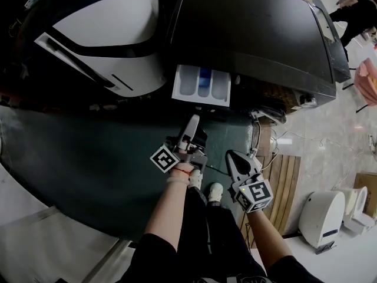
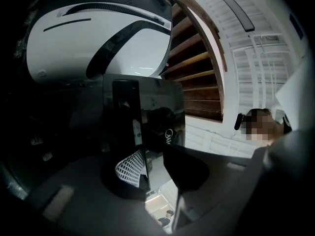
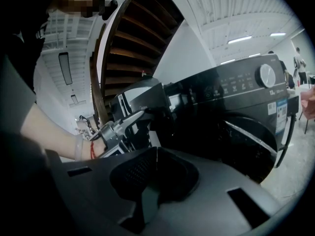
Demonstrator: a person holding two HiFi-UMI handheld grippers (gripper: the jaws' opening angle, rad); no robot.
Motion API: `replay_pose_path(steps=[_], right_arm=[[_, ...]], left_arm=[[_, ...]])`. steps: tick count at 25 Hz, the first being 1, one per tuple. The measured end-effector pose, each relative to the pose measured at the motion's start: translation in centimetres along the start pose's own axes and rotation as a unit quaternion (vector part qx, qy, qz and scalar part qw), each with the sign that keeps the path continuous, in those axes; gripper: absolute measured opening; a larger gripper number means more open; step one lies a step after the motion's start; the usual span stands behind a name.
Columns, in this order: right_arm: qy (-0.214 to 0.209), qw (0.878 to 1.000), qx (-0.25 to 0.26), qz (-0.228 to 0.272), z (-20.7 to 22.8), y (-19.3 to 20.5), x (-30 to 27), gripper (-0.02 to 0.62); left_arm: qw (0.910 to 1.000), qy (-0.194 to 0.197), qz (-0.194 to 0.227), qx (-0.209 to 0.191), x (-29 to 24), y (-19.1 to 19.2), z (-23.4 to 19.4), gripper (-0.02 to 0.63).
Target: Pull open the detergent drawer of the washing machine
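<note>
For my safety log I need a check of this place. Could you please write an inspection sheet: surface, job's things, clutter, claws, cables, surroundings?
Surface: dark green floor; the person stands on it.
Job's things: black washing machine; its white drawer is pulled out, with a blue compartment showing.
Clutter: nothing seen.
Claws: left claw open and empty, pointing at the drawer but short of it; right claw shut and empty, held beside the left one.
Cables: one thin cable hangs at the machine's front corner.
Surroundings: white machine on the left; wooden pallet and toilets on the right; another person far back.
</note>
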State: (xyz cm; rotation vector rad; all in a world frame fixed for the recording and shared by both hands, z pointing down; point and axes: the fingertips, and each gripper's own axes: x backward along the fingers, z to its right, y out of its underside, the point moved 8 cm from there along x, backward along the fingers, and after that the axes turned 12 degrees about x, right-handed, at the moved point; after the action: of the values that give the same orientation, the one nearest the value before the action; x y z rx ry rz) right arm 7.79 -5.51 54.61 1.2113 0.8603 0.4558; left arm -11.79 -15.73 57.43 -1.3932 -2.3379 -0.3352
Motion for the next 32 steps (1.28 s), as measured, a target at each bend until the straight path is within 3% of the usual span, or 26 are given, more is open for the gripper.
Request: replay_pose_path(steps=[32], right_arm=[[-0.015, 1.0, 0.014, 0.003, -1.1, 1.0, 3.0, 0.012]], left_arm=[[0.9997, -0.001, 0.023, -0.007, 3.7, 2.0, 1.4, 0.097]])
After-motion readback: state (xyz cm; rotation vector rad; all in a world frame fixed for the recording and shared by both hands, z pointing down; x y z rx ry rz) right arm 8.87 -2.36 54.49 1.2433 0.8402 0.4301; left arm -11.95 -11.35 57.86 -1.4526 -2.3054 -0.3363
